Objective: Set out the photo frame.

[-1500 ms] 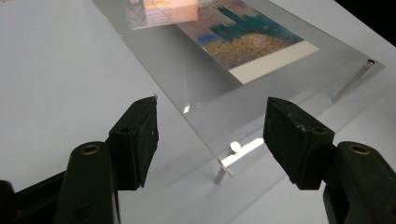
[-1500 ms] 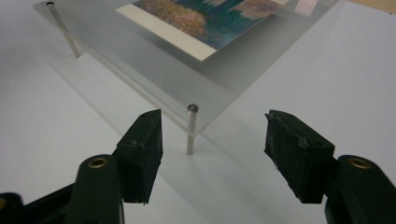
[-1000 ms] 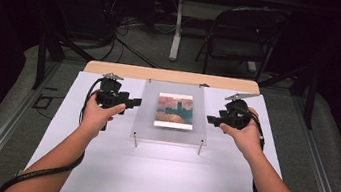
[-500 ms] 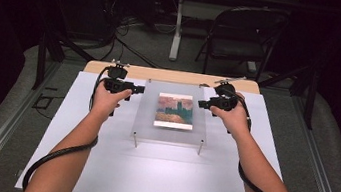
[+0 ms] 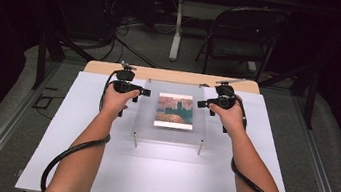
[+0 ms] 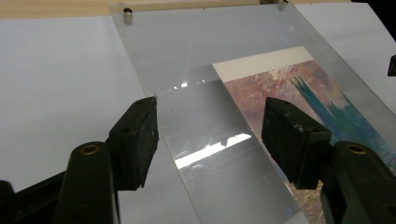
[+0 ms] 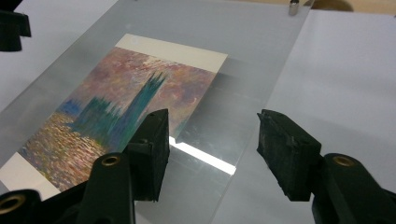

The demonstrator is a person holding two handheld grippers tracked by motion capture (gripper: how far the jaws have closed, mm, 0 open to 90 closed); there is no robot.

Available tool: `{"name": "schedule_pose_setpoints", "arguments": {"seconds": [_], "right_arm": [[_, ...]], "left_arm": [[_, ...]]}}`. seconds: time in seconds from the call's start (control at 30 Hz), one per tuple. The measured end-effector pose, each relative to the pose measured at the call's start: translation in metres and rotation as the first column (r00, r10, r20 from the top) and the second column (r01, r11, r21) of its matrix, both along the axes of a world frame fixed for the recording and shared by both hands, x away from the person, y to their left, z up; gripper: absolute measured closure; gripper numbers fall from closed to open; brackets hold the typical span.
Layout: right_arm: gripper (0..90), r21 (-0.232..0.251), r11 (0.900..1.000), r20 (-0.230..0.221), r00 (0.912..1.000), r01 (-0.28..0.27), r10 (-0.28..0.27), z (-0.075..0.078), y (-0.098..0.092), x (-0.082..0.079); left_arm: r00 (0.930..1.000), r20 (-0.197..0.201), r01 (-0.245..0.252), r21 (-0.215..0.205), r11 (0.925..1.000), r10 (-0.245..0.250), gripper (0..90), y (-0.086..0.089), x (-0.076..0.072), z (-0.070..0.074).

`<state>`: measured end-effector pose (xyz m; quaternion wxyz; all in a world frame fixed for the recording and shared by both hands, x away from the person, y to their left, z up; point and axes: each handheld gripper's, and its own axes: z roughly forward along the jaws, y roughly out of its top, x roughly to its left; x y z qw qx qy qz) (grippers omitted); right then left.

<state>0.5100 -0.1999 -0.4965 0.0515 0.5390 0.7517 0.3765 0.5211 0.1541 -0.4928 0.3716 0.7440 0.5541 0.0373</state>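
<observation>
A clear acrylic panel (image 5: 148,115) on short metal standoffs (image 5: 135,140) lies on the white table (image 5: 157,175). Under it is a painted picture (image 5: 174,110) of blue towers against a pink sky. My left gripper (image 5: 146,92) points right at the panel's left edge. Its jaws have just been opening, and in the left gripper view (image 6: 210,135) they stand open astride that edge. My right gripper (image 5: 200,103) points left at the right edge. Its jaws have just been closing a little, and in the right gripper view (image 7: 212,149) they stand open astride that edge. No pad presses on the panel.
A wooden strip (image 5: 171,76) runs along the table's far edge behind the panel. Beyond it are a dark folding chair (image 5: 240,35), a white table leg (image 5: 176,31) and cables on the floor. Each gripper's black cable trails back along a forearm (image 5: 75,151).
Both hands moved away from the person and inward, from beside the panel's middle to its far half. The jaw tips now reach over the panel's side edges.
</observation>
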Motion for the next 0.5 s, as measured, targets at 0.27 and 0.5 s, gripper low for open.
{"name": "schedule_pose_setpoints", "arguments": {"seconds": [0.27, 0.5], "right_arm": [[41.2, 0.026, 0.999, -0.039, 0.999, -0.021, 0.022, -0.01, 0.003, 0.005], [39.5, 0.026, 0.999, -0.076, 0.9969, -0.021, 0.023, -0.017, 0.005, 0.007]], "left_arm": [[0.9992, -0.037, 0.016, -0.01, 0.9998, -0.017, 36.9, -0.007, 0.002, -0.016], [0.9988, -0.046, 0.014, -0.031, 0.9994, -0.016, 36.0, -0.009, 0.003, -0.022]]}}
